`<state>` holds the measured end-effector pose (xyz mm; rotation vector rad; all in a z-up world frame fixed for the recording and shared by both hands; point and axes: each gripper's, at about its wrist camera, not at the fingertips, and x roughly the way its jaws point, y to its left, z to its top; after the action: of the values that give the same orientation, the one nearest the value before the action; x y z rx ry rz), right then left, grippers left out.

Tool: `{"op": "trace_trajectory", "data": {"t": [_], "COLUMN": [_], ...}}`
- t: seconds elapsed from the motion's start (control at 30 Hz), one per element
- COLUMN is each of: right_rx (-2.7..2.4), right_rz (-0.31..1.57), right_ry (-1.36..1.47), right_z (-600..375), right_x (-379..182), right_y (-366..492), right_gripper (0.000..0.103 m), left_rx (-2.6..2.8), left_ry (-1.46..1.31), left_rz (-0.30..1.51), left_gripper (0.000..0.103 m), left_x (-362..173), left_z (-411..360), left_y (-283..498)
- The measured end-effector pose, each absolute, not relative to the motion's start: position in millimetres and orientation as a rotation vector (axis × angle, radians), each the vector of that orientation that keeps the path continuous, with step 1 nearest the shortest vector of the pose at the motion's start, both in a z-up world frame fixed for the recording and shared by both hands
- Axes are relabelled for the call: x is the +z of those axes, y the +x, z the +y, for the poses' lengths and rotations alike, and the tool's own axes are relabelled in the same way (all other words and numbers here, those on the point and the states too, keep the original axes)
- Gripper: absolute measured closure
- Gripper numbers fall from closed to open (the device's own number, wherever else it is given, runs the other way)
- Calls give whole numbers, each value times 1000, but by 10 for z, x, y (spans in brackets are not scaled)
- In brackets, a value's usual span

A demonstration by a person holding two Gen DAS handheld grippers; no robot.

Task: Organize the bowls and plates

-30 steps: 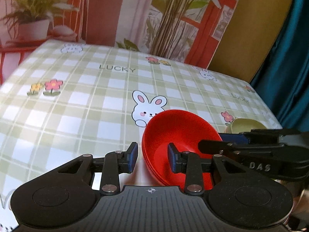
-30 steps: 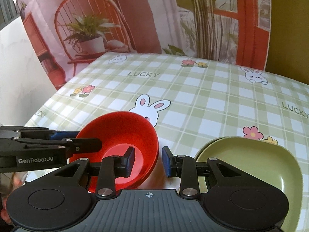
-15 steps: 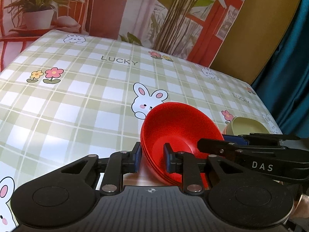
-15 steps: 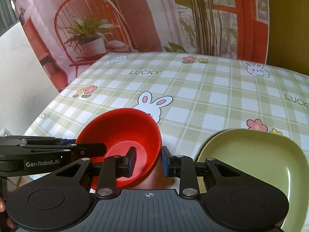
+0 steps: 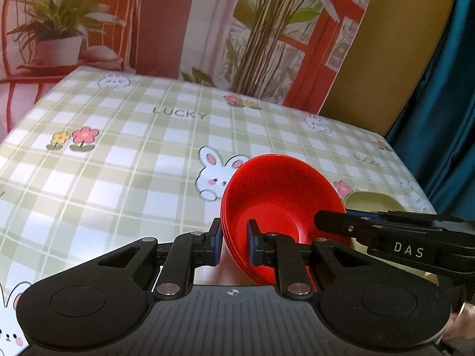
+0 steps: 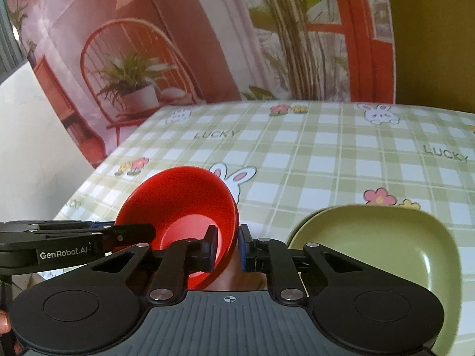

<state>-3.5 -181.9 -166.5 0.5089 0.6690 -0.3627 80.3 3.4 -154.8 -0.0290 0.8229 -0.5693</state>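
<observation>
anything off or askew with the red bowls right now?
Yes: the red bowls, a nested stack, are tipped steeply on edge, not flat on the table. The left gripper and right gripper pinch opposite rims. Nothing spilled or broken.

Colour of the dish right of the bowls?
Olive green dish, plain; clearest in the right wrist view.
</observation>
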Motion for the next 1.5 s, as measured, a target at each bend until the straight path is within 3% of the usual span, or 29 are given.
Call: {"op": "trace_trajectory", "data": {"t": [0.67,1.5], "right_rx": [-549,-597], "right_rz": [487,547], "right_ry": [621,700], "right_z": [-2407,-2524], "right_x": [-1433,-1711], "right_y": [-979,-1324], "right_gripper": [89,88], "left_rx": [-750,-799], "left_ry": [92,168], "left_rz": [769,899], "left_gripper": [85,84], "left_x": [-1256,-1590], "left_z": [-900,-1225], "left_y": [630,520]}}
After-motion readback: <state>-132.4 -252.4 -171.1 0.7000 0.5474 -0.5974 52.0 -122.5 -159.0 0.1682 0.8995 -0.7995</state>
